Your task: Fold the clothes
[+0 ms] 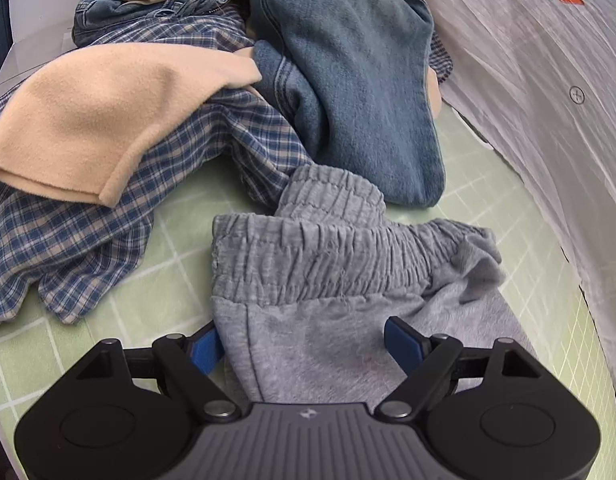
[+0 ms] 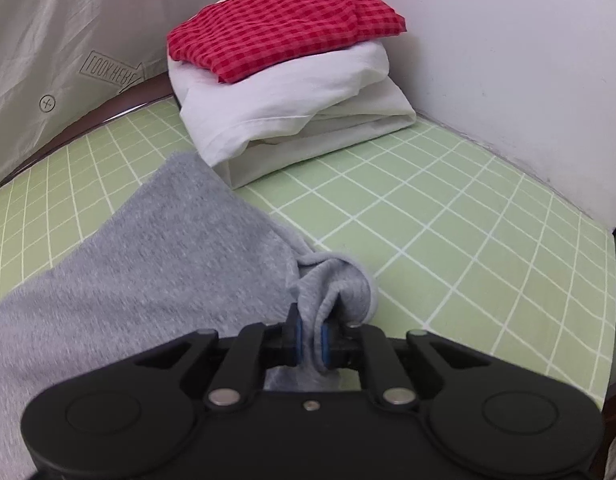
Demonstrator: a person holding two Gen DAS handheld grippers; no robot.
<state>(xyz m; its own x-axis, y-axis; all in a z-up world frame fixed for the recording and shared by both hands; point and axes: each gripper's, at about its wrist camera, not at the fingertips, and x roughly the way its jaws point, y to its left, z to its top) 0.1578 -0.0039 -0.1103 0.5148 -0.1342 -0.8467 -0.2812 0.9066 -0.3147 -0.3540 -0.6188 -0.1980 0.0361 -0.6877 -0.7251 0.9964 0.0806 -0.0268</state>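
Two grippers work one pair of grey sweatpants point(image 1: 308, 280) spread across the middle of the green gridded mat point(image 2: 448, 216). The left gripper point(image 1: 303, 344) stands wide open, its blue pads either side of the cloth just below the gathered elastic waistband, gripping nothing. The right gripper point(image 2: 310, 338) is pinched nearly closed on a bunched fold at the far end of the same garment.

The fleece looks soft, thick and limp, so it will likely sag and drag instead of holding a crease; the stitched waistband is the firmest place to grip, and the pinched end should hold without slipping.

Toward the mat's far left edge lies a loose heap: a blue plaid shirt point(image 1: 87, 224), a peach fleece piece point(image 1: 91, 120) on top of it, and denim jeans point(image 1: 348, 92) whose leg end lies just beside the waistband and could snag if the pants are pulled that way. At the far right corner a red checked garment point(image 2: 283, 24) sits folded on white folded cloth point(image 2: 291, 116), near the trouser leg but apart from it. A pale wrinkled sheet point(image 1: 548, 80) hangs along the back edge
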